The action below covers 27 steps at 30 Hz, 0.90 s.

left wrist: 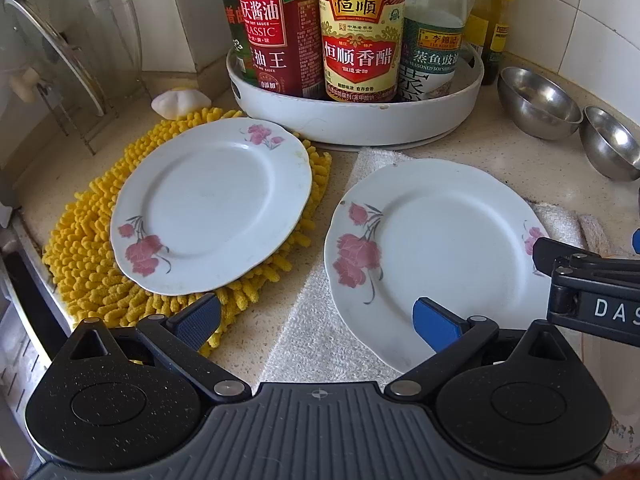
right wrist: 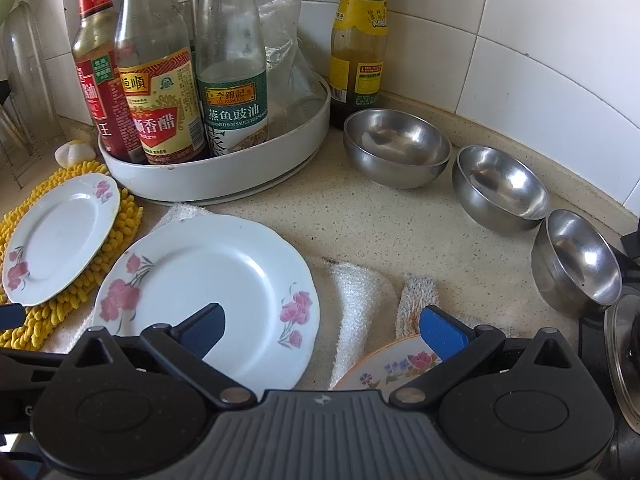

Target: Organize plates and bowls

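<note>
Two white plates with pink flowers lie on the counter. One plate (left wrist: 210,204) (right wrist: 60,236) rests on a yellow chenille mat (left wrist: 80,264). The other plate (left wrist: 436,256) (right wrist: 208,292) sits on a white towel (left wrist: 320,328). A smaller plate with coloured flowers (right wrist: 396,364) peeks out under my right gripper. Three steel bowls (right wrist: 396,146) (right wrist: 500,188) (right wrist: 576,256) line the back right. My left gripper (left wrist: 316,322) is open and empty, hovering between the two plates' near edges. My right gripper (right wrist: 323,334) is open and empty, its left finger over the towel plate's near rim.
A white round tray (right wrist: 216,176) of sauce bottles stands at the back, with another bottle (right wrist: 358,40) beside it. A glass lid (left wrist: 52,52) leans in a wire rack at the far left. Garlic (left wrist: 180,101) lies behind the mat. A pot lid (right wrist: 624,360) sits at the right edge.
</note>
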Available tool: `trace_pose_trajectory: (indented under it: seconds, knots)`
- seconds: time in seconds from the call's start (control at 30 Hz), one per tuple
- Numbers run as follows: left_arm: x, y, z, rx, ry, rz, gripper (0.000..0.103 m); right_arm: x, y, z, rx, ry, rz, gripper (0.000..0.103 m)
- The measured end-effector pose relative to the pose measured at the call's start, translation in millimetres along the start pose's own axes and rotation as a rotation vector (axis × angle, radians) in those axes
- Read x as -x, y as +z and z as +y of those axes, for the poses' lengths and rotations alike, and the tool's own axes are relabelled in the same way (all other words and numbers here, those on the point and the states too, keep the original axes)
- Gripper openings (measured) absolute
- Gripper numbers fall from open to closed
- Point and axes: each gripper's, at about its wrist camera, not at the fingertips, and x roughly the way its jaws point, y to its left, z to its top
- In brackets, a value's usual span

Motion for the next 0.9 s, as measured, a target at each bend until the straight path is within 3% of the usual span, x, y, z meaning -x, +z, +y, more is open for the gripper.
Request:
trace_pose_trajectory:
  seconds: [0.63, 0.9]
  knots:
    - [-8.6, 1.3, 4.8, -0.028, -0.018, 0.013, 0.103, -6.3, 3.3, 5.3, 0.020, 0.015, 0.005, 0.103]
    - [-8.4, -5.5, 17.7, -0.049, -0.090, -0.007, 0.099, -7.1, 5.5, -6.3, 0.018, 0.056, -0.026, 0.103]
